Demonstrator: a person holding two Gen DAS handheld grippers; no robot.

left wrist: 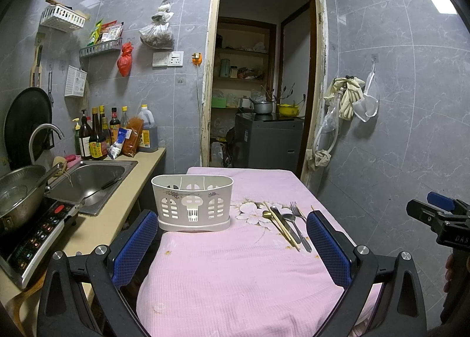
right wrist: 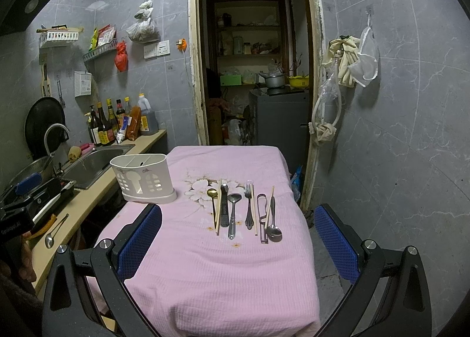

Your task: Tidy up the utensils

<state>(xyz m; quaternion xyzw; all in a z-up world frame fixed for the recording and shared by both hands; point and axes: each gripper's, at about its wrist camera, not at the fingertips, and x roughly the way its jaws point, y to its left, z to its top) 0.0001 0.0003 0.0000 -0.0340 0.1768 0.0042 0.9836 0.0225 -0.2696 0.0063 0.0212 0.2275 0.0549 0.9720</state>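
A white utensil holder (left wrist: pixel 192 200) (right wrist: pixel 143 177) stands empty at the left of the pink-covered table (left wrist: pixel 235 278) (right wrist: pixel 223 272). Right of it lie several utensils in a row: a gold spoon (right wrist: pixel 212 193), chopsticks (right wrist: pixel 218 210), a knife (right wrist: pixel 224 205), a steel spoon (right wrist: pixel 233 210), a fork (right wrist: pixel 249 205), a peeler (right wrist: pixel 262 213) and a dark ladle spoon (right wrist: pixel 273 228). They also show in the left wrist view (left wrist: pixel 286 224). My left gripper (left wrist: pixel 232 237) is open and empty above the table's near part. My right gripper (right wrist: pixel 238 231) is open and empty, short of the utensils.
A counter (left wrist: pixel 117 207) with a sink (left wrist: pixel 88 184), induction cooker (left wrist: pixel 35 237), wok and bottles (left wrist: pixel 97 134) runs along the left. A loose spoon (right wrist: pixel 54 234) lies on the counter. A doorway (left wrist: pixel 264 72) is behind the table. A tiled wall with hanging gloves (left wrist: pixel 349 96) is on the right.
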